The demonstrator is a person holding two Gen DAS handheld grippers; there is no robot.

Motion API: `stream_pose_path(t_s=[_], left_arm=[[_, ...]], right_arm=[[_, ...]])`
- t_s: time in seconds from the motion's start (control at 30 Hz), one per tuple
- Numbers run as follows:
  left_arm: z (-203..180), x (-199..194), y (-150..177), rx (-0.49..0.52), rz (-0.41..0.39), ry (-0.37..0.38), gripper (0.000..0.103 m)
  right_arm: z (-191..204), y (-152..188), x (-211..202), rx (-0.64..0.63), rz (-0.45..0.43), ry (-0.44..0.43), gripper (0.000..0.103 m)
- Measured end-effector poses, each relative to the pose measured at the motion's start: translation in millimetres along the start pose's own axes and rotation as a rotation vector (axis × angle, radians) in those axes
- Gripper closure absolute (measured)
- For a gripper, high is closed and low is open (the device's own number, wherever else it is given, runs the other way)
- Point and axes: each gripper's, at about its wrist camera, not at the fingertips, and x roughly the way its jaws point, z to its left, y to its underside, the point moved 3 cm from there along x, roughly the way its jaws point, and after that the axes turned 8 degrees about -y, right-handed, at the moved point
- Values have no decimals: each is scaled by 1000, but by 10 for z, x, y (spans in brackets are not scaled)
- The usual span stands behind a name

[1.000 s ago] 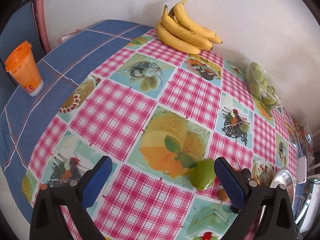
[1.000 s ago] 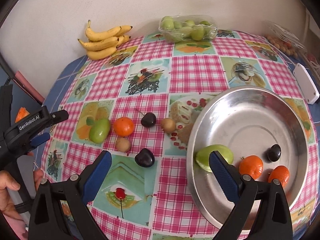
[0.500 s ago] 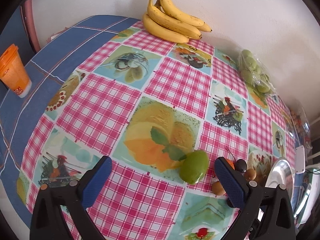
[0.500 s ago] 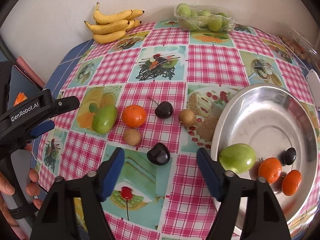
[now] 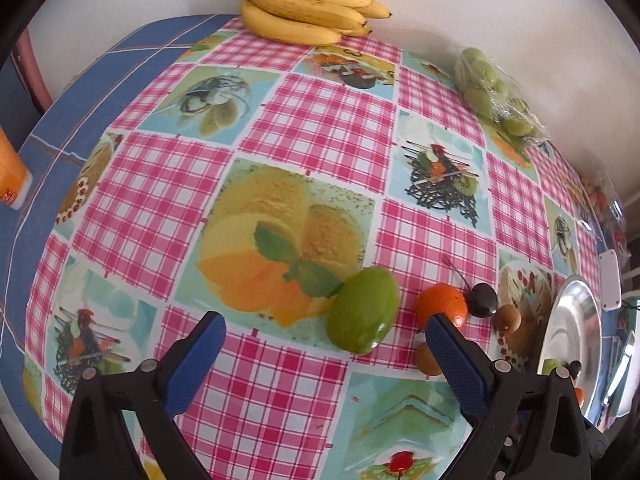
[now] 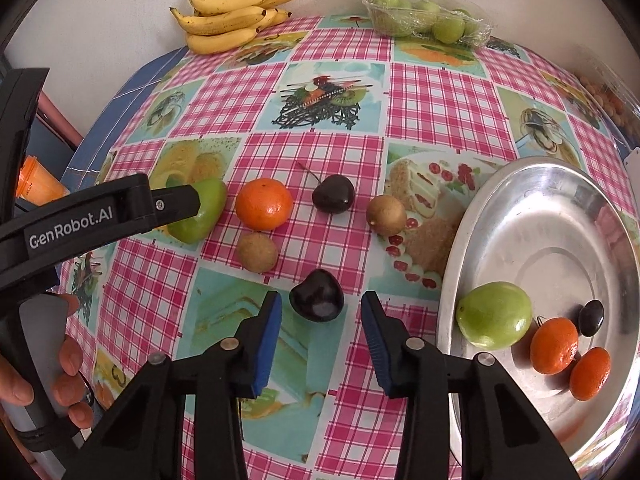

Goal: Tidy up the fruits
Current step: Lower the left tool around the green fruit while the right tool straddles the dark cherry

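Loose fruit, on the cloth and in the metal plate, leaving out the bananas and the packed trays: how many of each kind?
Green fruits: 2
Oranges: 3
Cherries: 3
Brown fruits: 2
Total: 10

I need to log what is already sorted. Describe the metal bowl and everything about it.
The metal bowl is a wide, shallow, round dish that looks like polished steel, with faint rings and reflections in its base. It sits upright on the checked tablecloth, at the right of the right wrist view. Inside, near its lower left wall, lie a green fruit, two small oranges and a dark cherry. The rest is bare. Neither pair of tongs touches it.
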Motion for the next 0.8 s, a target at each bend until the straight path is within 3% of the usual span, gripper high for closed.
stream_pose_path(t_s=[0.3,0.8], left_arm=[[-159,46,-31,57,-19,5,12],[-174,198,-5,32,27,29,34]], right_arm=[[-11,-15,100,-3,26,-3,61],[-2,-50,153,-14,28,4,67]])
